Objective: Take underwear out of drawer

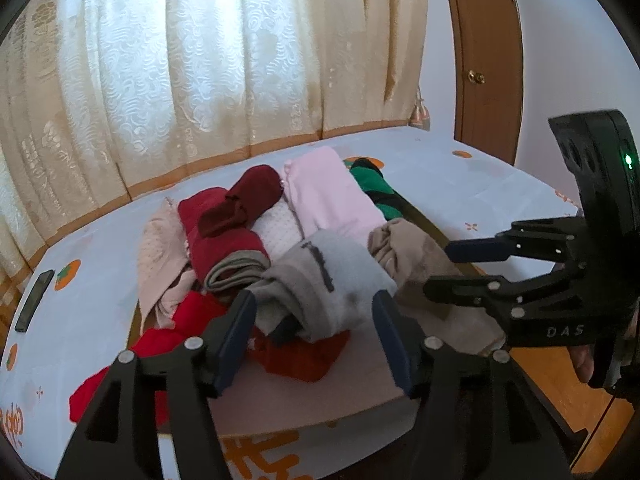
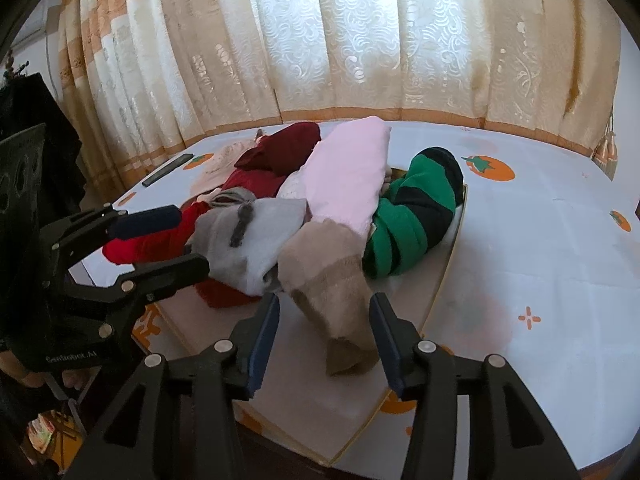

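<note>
Underwear rolls, the grey one [image 1: 320,280] and the tan one [image 2: 332,280] nearest, still fill the shallow drawer [image 2: 436,292] on the table, so I've lifted nothing yet, with my left gripper [image 1: 314,340] and right gripper [image 2: 324,336] both spread and empty.

1. The left gripper [image 1: 316,336] has its jaws spread wide apart, holding nothing.
2. A grey folded garment [image 1: 320,280] lies just beyond and between the jaws.
3. A red garment [image 1: 300,356] sits under it.
4. The right gripper [image 1: 460,268], jaws parted, reaches in from the right, beside a beige garment [image 1: 416,256].
</note>
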The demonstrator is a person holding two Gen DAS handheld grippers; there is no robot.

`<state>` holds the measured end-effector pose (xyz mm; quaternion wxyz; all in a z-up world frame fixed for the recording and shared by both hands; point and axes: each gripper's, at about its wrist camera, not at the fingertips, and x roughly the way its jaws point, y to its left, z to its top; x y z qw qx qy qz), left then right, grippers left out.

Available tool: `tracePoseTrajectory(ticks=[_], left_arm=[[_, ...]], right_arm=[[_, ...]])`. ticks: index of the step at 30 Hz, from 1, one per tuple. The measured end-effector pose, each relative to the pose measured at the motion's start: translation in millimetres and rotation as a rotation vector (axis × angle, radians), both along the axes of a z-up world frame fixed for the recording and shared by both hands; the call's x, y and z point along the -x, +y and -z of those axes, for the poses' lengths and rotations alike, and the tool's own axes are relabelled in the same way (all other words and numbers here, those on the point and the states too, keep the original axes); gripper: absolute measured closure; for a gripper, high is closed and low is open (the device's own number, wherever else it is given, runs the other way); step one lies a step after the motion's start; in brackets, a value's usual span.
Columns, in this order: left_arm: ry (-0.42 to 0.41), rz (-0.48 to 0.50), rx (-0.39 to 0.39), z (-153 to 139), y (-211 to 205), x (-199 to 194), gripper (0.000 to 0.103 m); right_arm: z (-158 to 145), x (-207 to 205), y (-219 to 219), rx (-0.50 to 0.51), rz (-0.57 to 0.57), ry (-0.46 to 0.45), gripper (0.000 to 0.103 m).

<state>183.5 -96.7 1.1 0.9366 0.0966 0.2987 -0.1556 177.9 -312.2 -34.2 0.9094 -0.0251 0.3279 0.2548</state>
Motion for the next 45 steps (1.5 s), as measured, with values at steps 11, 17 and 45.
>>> tracePoseTrajectory(ticks=[11,17,45], left_arm=[[-0.125,-0.064,0.099,-22.6,25.3,42.9,0.014],[-0.229,-0.119,0.144,-38.4,41.5,79.0,0.005],[-0.326,-0.187,0.161,-51.6,62.0,127.7,0.0]], right_arm=[[-22.8,47.5,-1.1,0.002,0.026,-0.166,0.052],[-43.9,82.2,2.6,-0.013,0.012,-0.268,0.044],[-60.9,143.4,16.6,-0.044,0.001,-0.402,0.032]])
